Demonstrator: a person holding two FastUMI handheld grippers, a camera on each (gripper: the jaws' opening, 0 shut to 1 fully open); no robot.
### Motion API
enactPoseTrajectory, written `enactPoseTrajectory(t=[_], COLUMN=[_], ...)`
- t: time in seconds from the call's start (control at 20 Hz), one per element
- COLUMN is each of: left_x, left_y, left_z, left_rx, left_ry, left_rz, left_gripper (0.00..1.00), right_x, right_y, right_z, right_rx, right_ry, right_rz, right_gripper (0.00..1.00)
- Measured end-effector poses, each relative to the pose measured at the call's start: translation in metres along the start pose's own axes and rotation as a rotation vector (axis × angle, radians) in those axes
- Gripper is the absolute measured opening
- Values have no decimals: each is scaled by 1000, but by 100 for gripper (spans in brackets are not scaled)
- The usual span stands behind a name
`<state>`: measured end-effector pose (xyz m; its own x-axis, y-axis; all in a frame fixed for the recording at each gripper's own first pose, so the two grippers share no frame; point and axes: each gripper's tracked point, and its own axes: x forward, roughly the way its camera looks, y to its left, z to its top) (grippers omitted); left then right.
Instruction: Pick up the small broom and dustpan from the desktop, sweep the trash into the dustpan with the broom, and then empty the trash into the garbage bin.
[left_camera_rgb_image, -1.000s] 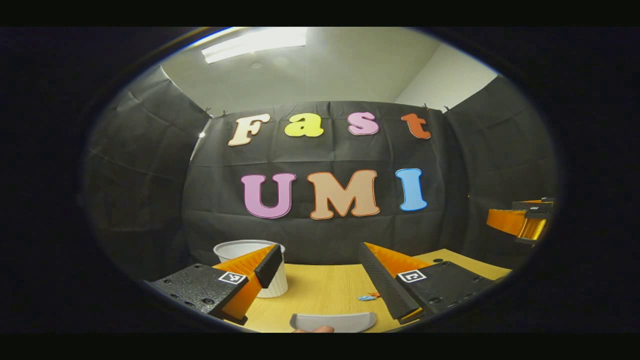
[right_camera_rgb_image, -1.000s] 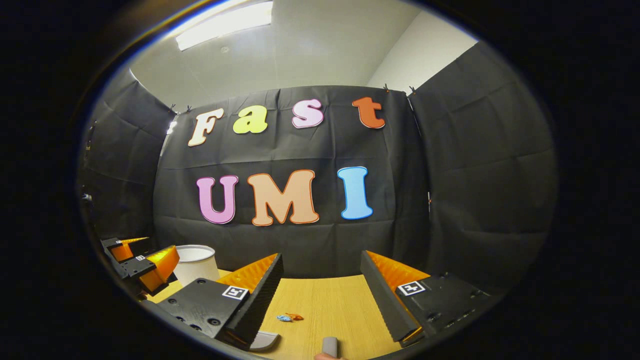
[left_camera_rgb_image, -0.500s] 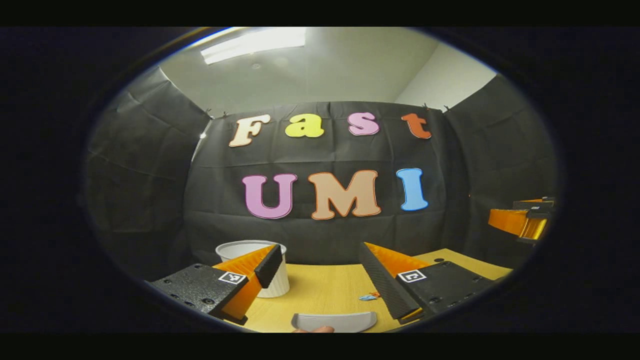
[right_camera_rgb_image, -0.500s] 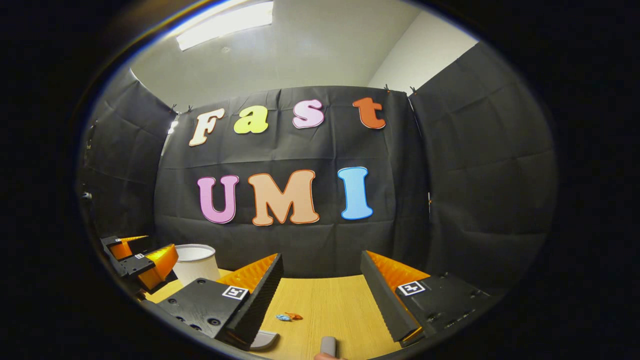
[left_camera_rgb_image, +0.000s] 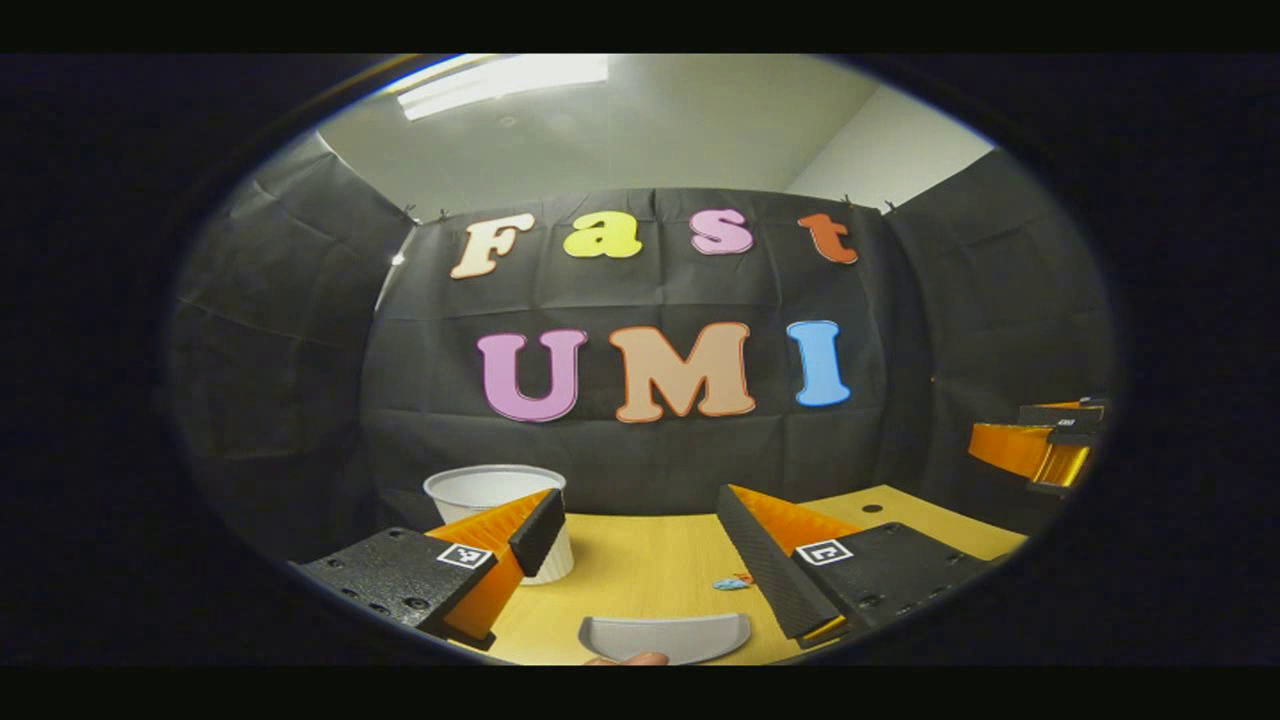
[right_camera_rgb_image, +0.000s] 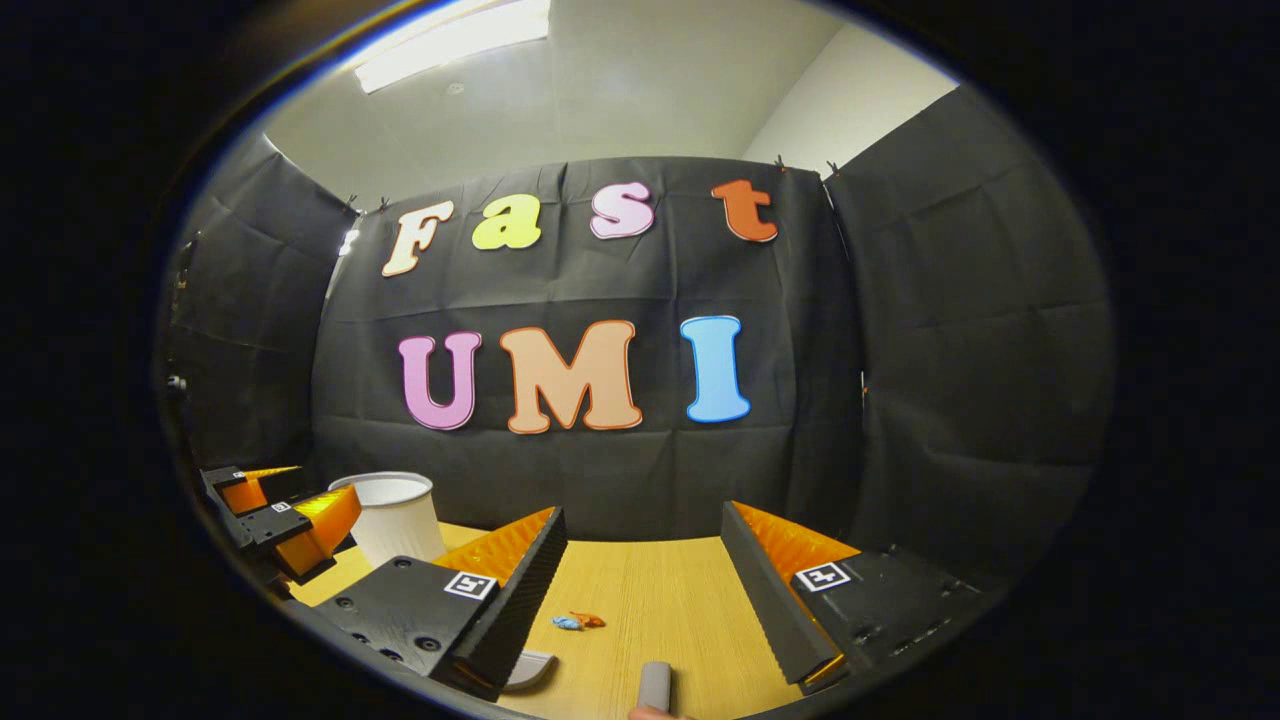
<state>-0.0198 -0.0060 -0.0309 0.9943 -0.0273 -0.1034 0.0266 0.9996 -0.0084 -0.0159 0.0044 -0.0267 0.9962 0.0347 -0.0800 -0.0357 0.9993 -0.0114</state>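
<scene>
In the left gripper view, the grey dustpan (left_camera_rgb_image: 665, 638) lies on the wooden desktop (left_camera_rgb_image: 640, 565) just ahead of my left gripper (left_camera_rgb_image: 640, 530), which is open and holds nothing. Small blue and orange trash (left_camera_rgb_image: 733, 583) lies past the dustpan, to its right. The white garbage bin (left_camera_rgb_image: 480, 490) stands at the far left, partly behind one finger. In the right gripper view, my right gripper (right_camera_rgb_image: 643, 548) is open above the grey broom handle (right_camera_rgb_image: 655, 688), whose end shows at the bottom. The trash (right_camera_rgb_image: 578, 621) lies between its fingers, with a corner of the dustpan (right_camera_rgb_image: 530, 668) beside the near-left finger.
The bin (right_camera_rgb_image: 398, 515) and the left gripper (right_camera_rgb_image: 280, 510) sit at the left of the right gripper view. The right gripper (left_camera_rgb_image: 1040, 445) hangs at the right edge of the left gripper view. A dark hole (left_camera_rgb_image: 872, 508) marks the desktop's far right. Black cloth walls enclose the desk.
Both views have tipped slightly downward: the wall has shifted up and a little more desktop, dustpan and broom handle shows. Both grippers stay open.
</scene>
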Motion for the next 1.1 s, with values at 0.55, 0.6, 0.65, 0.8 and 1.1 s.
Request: enactPoseTrajectory(t=[0.55,0.6,0.65,0.8,1.1], left_x=[-12,-15,-18,-33,-74], left_y=[-10,-12,-13,-13,-13], left_z=[-106,-121,-139,-196,-277], left_rx=[23,24,25,33,53], left_ry=[276,319,362,528,818], left_rz=[-40,-47,-52,-48,-26], left_gripper=[97,94,95,94,95], right_x=[-2,-3,-3,-11,-43], right_y=[5,6,7,7,-7], right_z=[-120,-135,-150,-203,-307], right_rx=[-58,-64,-70,-94,-161], right_ry=[282,318,359,500,779], right_rz=[48,56,62,84,90], right_gripper=[92,92,92,92,90])
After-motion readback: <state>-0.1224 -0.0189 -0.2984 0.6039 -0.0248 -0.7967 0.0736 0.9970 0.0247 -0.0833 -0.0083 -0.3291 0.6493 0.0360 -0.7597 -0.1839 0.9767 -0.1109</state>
